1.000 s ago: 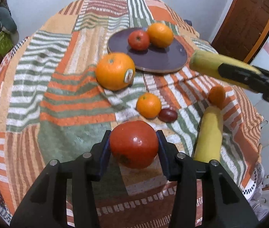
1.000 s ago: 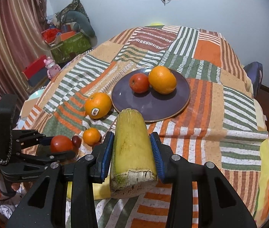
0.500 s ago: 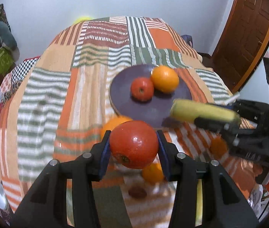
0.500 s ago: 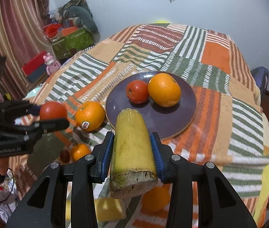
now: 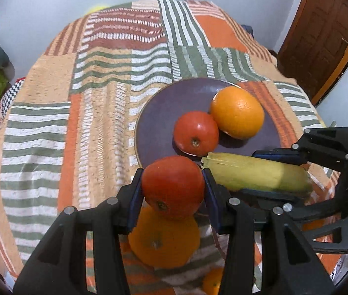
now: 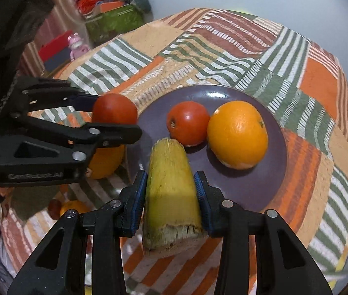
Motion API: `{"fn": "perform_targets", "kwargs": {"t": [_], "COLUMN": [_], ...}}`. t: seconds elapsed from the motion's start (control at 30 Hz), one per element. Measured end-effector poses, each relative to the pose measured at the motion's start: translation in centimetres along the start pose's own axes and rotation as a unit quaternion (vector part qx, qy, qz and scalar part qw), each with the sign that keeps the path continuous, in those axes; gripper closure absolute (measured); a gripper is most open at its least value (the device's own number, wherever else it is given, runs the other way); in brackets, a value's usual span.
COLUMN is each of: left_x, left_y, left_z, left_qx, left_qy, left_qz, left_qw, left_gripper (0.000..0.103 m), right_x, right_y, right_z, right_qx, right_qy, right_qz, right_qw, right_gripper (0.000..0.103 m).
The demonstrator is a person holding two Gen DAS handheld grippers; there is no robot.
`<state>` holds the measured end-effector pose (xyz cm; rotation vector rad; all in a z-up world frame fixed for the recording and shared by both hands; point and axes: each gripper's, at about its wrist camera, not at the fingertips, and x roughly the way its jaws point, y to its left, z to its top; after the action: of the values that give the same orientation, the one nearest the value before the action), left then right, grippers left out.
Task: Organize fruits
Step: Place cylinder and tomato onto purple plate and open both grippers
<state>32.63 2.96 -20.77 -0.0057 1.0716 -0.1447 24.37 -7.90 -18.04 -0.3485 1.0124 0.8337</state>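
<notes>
My left gripper [image 5: 172, 186] is shut on a red tomato [image 5: 172, 185] and hangs at the near left rim of the purple plate [image 5: 156, 108]. My right gripper [image 6: 171, 191] is shut on a yellow banana piece [image 6: 170, 189] whose tip reaches over the plate's [image 6: 247, 184] near edge. On the plate lie a second tomato [image 6: 187, 123] and a large orange [image 6: 238, 134]. In the right wrist view the left gripper [image 6: 124, 125] holds its tomato [image 6: 113, 108] just left of the plate. Another large orange [image 5: 164, 241] rests on the cloth under the left gripper.
A striped patchwork cloth [image 5: 95, 73] covers the round table. A small orange [image 6: 73, 206] and a dark red fruit [image 6: 54, 207] lie near the front left. Boxes and toys [image 6: 110, 19] stand beyond the table's left side; a wooden door [image 5: 321, 32] is at the right.
Both grippers have moved toward the plate with their fruit. The plate, tomato and orange now loom larger, and the loose orange has slid under the left gripper.
</notes>
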Motion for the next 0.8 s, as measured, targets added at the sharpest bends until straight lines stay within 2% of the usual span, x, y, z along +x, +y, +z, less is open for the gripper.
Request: {"fn": "perform_targets", "kwargs": {"t": [0.13, 0.17, 0.27, 0.4, 0.73, 0.8], "left_x": [1.3, 1.6, 2.4, 2.9, 3.7, 3.5], "left_y": [0.1, 0.1, 0.1, -0.3, -0.6, -0.6], "left_z": [0.6, 0.7, 1.1, 1.4, 1.7, 1.6], "left_qx": [0.003, 0.003, 0.001, 0.002, -0.006, -0.006], "left_qy": [0.009, 0.011, 0.016, 0.019, 0.032, 0.028], "left_qz": [0.002, 0.002, -0.001, -0.003, -0.003, 0.0], "left_qw": [1.0, 0.9999, 0.9999, 0.9998, 0.9995, 0.9996], "left_gripper": [0.058, 0.058, 0.058, 0.058, 0.057, 0.048], "right_x": [1.0, 1.1, 1.2, 1.4, 1.6, 1.6], "right_y": [-0.8, -1.1, -2.4, -2.4, -3.4, -3.5], "right_z": [-0.1, -0.2, 0.2, 0.6, 0.8, 0.9], "right_qx": [-0.017, -0.018, 0.003, -0.008, 0.023, 0.031], "right_qy": [0.017, 0.016, 0.015, 0.01, 0.001, 0.002], "right_qz": [-0.017, -0.023, -0.003, -0.032, -0.046, -0.048], "right_qw": [1.0, 0.999, 1.0, 0.999, 0.999, 0.998], "right_gripper": [0.067, 0.067, 0.067, 0.067, 0.067, 0.067]}}
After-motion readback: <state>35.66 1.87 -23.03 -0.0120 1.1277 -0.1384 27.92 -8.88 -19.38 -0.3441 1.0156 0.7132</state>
